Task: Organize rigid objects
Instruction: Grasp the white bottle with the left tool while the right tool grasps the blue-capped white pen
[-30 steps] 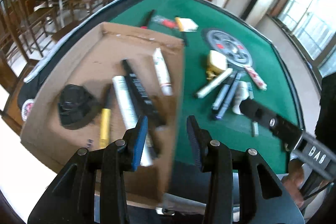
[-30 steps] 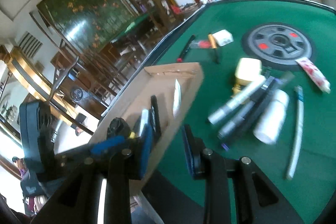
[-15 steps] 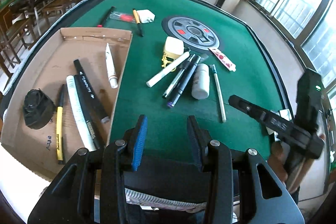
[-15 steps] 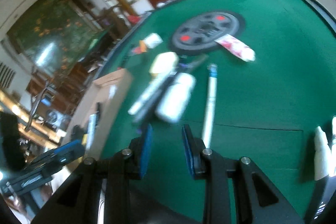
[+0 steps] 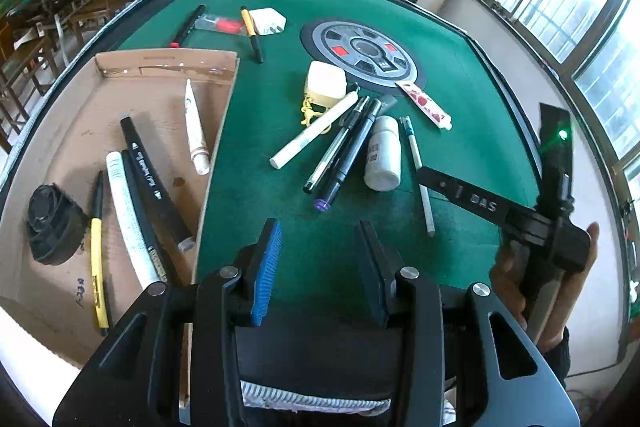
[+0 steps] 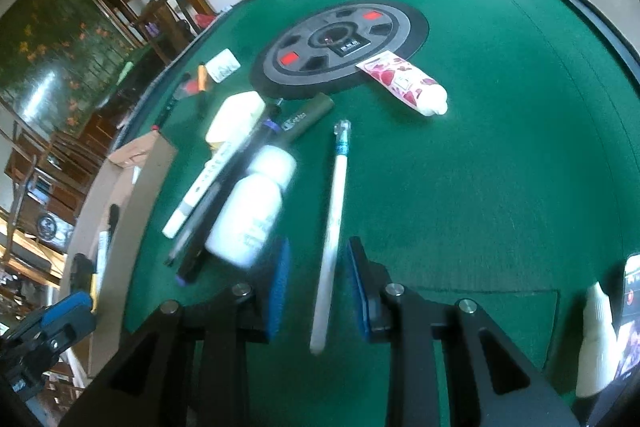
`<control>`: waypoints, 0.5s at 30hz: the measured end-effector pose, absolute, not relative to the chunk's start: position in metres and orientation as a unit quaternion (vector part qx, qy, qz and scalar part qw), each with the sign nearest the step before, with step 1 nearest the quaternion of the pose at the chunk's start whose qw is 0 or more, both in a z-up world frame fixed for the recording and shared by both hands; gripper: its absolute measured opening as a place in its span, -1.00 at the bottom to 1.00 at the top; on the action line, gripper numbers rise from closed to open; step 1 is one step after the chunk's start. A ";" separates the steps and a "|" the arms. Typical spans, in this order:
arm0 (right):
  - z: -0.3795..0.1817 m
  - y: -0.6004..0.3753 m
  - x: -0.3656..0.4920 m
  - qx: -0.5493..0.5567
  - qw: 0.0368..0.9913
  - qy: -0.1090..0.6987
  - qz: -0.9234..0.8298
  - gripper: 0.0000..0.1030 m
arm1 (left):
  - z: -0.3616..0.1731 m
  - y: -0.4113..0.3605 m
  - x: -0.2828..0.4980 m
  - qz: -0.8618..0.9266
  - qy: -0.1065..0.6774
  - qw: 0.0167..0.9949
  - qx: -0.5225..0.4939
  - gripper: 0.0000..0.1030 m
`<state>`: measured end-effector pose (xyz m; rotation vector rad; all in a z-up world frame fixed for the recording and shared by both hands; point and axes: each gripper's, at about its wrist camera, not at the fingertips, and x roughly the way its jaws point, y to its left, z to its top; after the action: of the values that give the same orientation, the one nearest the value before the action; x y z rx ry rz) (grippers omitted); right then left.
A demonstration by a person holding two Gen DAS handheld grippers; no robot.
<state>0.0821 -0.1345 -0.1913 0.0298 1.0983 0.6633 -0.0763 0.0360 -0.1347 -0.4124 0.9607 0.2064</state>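
On the green table (image 5: 248,195), the right gripper (image 6: 316,287) has come down over the thin white pen (image 6: 332,223), which now lies between its two blue pads; the jaws stand about half open and do not press on it yet. A second ago this camera looked at the cardboard box (image 5: 160,67) and the whole heap, so the hand has swung away from the box toward the loose things. I judge that the pen is the next object to be picked up and carried to the box.

The left gripper (image 5: 320,267) has also left the box and now hovers over bare felt near the table edge, half open and with nothing in it.

Only the left view shows what is already in the box: black markers (image 5: 154,183), a white tube (image 5: 195,131), a yellow pen (image 5: 98,267) and a black round object (image 5: 52,227). Only the right view shows the pen between the pads, with the white bottle (image 6: 248,219) just beside the left pad.
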 end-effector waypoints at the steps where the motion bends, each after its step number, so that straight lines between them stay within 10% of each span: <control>1: -0.192 -0.133 0.083 0.012 0.801 0.513 0.308 -0.44 | -0.135 0.035 -0.074 0.096 0.459 0.861 -0.195 -0.26; 15: -0.192 -0.143 0.063 -0.020 0.818 0.509 0.267 -0.89 | -0.143 0.014 -0.006 0.043 0.490 0.856 -0.156 -0.26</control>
<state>0.0633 -0.1434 -0.1918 -0.0429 1.0842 0.5689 -0.0057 0.0145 -0.1430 -0.3288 1.0306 0.0901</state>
